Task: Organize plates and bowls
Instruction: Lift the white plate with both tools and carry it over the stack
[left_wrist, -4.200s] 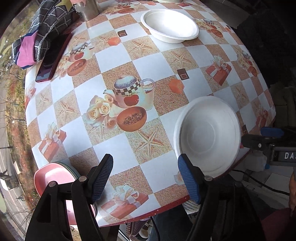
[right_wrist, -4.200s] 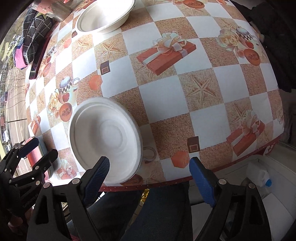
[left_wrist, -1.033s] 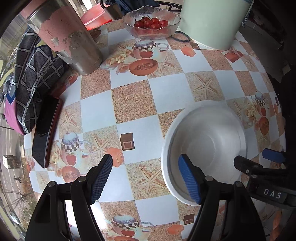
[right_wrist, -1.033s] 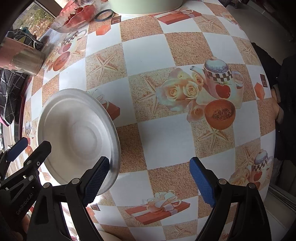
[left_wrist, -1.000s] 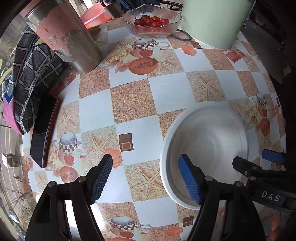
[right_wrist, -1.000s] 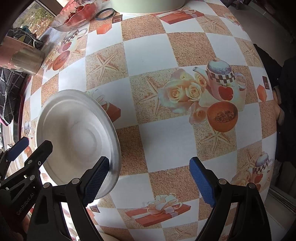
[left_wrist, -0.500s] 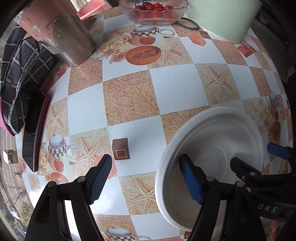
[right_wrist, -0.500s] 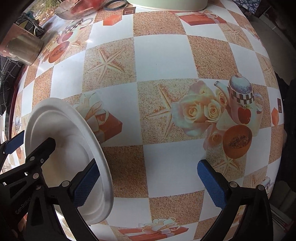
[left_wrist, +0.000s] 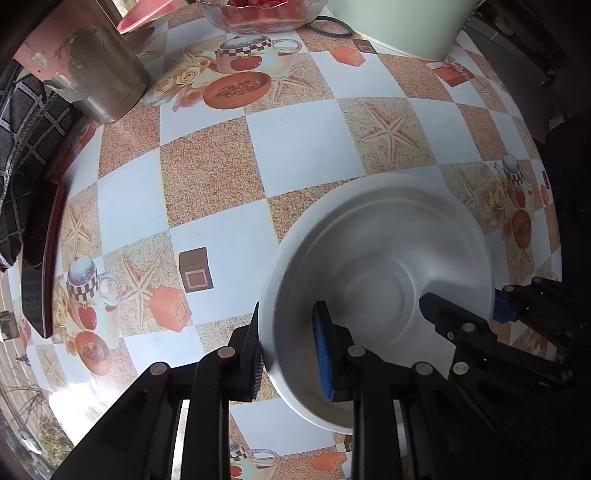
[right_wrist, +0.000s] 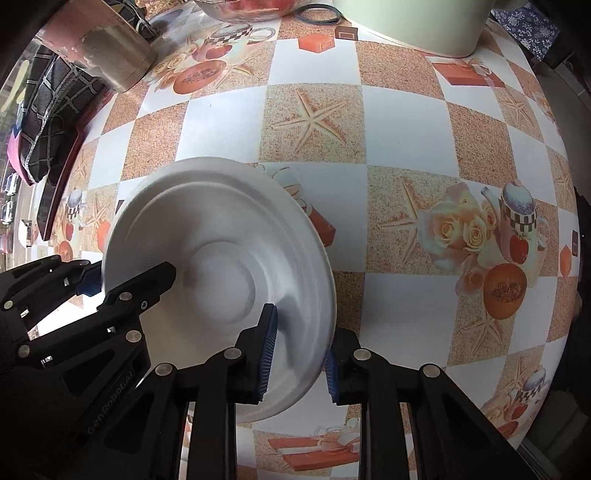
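A white foam bowl (left_wrist: 384, 284) sits on the patterned tablecloth, near the table's middle. My left gripper (left_wrist: 288, 350) is shut on its left rim, one pad outside and one inside. My right gripper (right_wrist: 299, 354) is shut on the opposite rim of the same bowl (right_wrist: 221, 280). Each gripper shows in the other's view: the right one (left_wrist: 491, 317) at the bowl's right rim, the left one (right_wrist: 88, 280) at its left rim. The bowl looks blurred near the pads.
A metal tumbler (left_wrist: 96, 77) and a dark checked cloth (left_wrist: 22, 155) over a dark flat case (left_wrist: 40, 266) are at the far left. A glass bowl of tomatoes (left_wrist: 258, 11) and a pale green tub (left_wrist: 399, 22) stand at the back.
Both grippers moved from the near table edge to the far bowl and went from open to shut on its opposite rims. The bowl now fills more of both views.
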